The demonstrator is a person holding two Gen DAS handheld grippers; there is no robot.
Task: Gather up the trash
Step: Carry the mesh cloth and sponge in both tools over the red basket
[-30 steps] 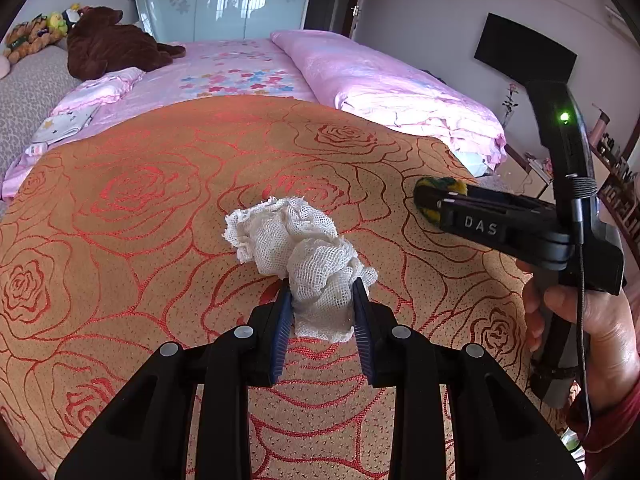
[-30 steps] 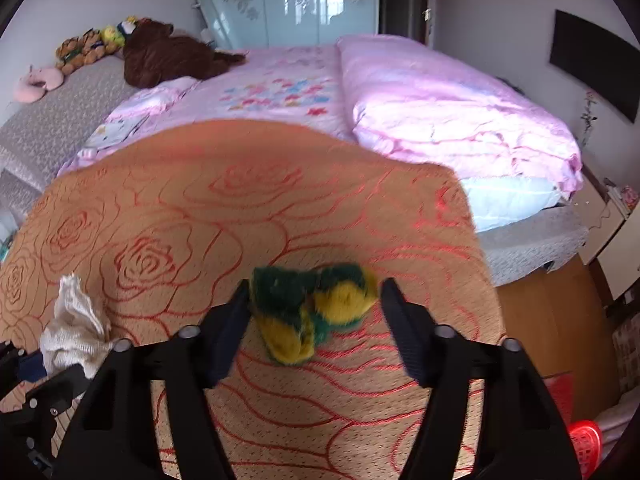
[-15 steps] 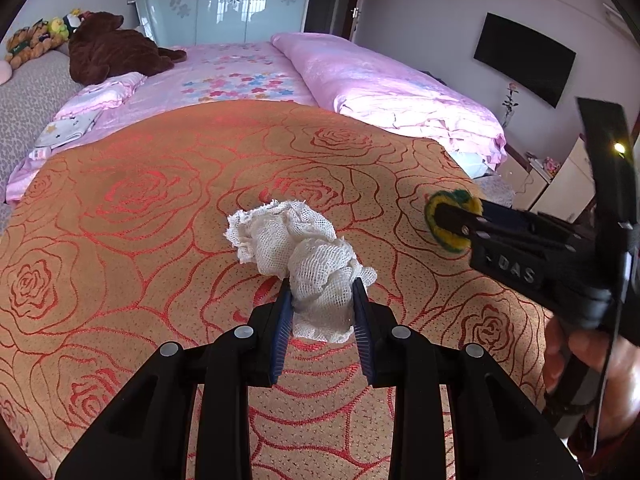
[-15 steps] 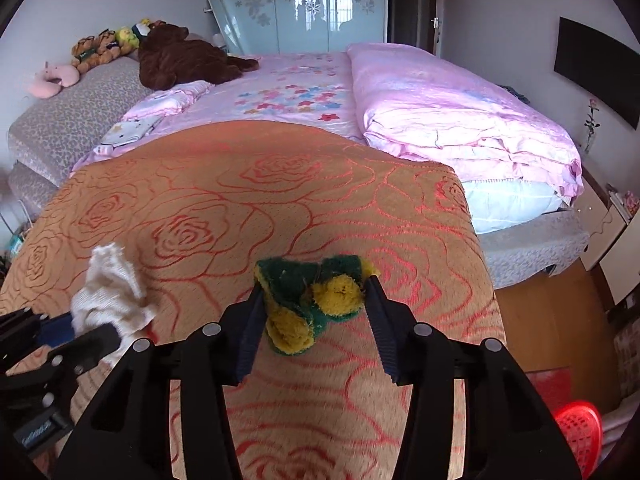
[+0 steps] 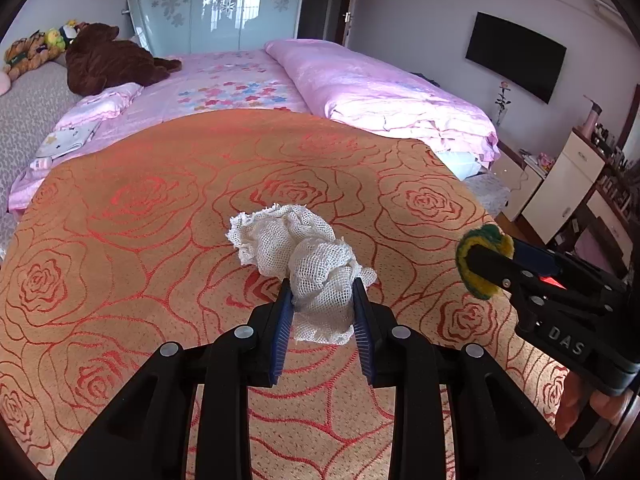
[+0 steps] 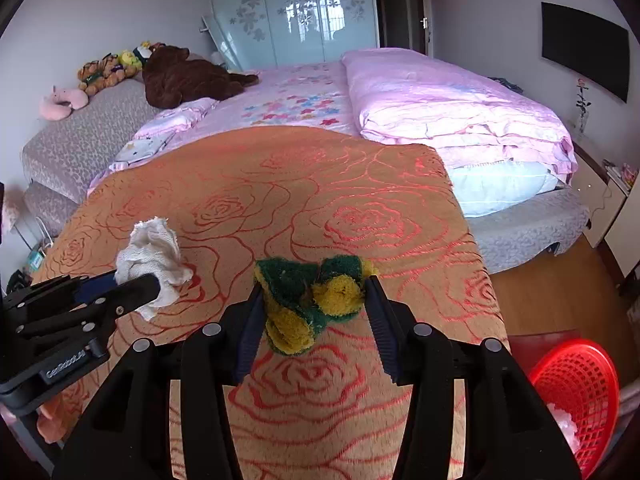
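The left tool (image 5: 322, 300) is closed on a crumpled white mesh cloth (image 5: 304, 256), its blue-padded fingers (image 5: 280, 328) pressing the wad from both sides, most of the cloth bulging out ahead of the tips. The right tool (image 6: 314, 304) is clamped on a folded green-and-yellow scouring sponge (image 6: 308, 304), pinched between its two fingers above the orange bedspread with red rose pattern (image 6: 320, 200). Whether either item touches the bedspread cannot be told.

Seen from the left wrist, the right tool (image 5: 486, 264) reaches in from the right edge, well apart from the cloth. Beyond the bedspread lie a pink floral sheet (image 5: 228, 92), a rolled pink quilt (image 5: 384, 96) and a brown plush bear (image 5: 108, 64) near the grey headboard (image 6: 80, 140). A red plastic mesh basket (image 6: 576, 396) sits on the wooden floor (image 6: 552, 292) at the lower right, beside the bed, with something pale inside. A black wall-mounted television (image 5: 516, 62) hangs on the right wall.
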